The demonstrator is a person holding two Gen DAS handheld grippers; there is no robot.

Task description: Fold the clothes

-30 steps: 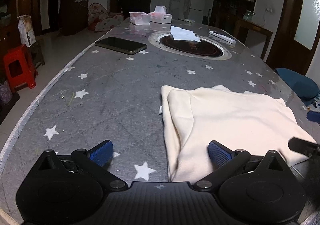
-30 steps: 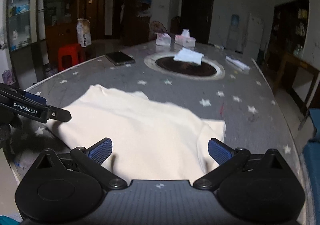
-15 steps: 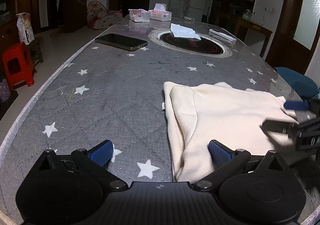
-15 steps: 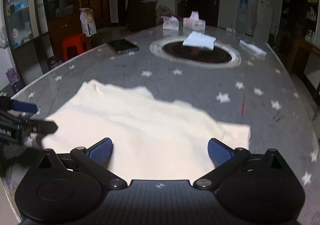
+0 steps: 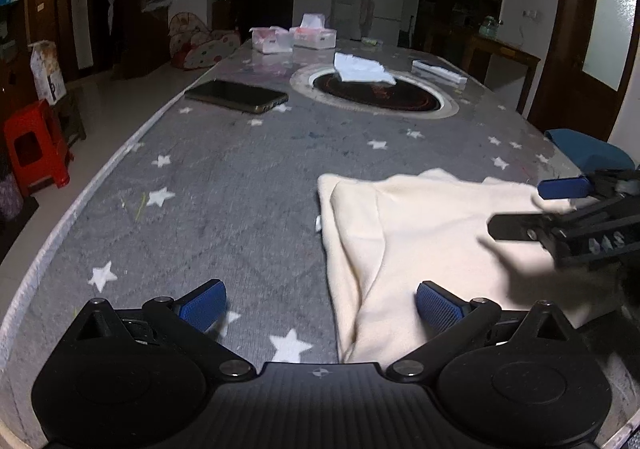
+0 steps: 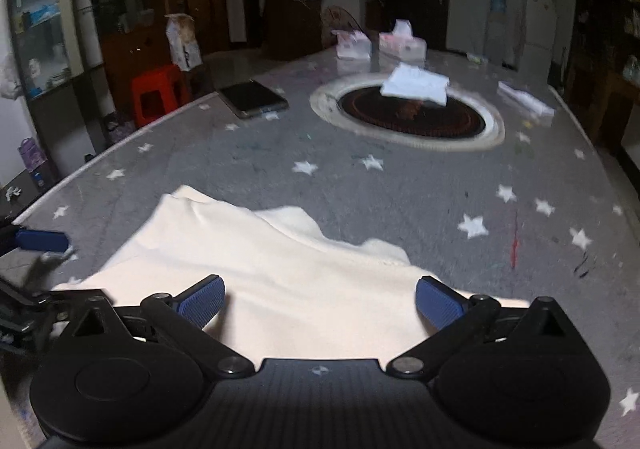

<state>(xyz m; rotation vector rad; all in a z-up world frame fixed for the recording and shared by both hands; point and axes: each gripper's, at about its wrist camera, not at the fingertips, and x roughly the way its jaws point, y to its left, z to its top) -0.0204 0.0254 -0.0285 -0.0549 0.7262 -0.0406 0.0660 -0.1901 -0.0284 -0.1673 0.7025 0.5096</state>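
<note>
1. The cream garment (image 5: 420, 233) was soft, matt, fleecy cloth.
2. The table cover (image 5: 240, 185) looked like matt, quilted grey fabric printed with stars.
3. At twelve o'clock, the phone (image 5: 236, 95) had a glossy glass face.
4. The left gripper (image 5: 320, 303) was matt black plastic, with ribbed blue pads (image 5: 438, 305).

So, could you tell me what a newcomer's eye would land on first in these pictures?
Probably the cream garment, lying partly folded at the near edge of the grey star-patterned table, bright against the dim room. Both grippers, left and right, sit open at its near edge. Beyond lie a dark phone and a round black inset.
</note>
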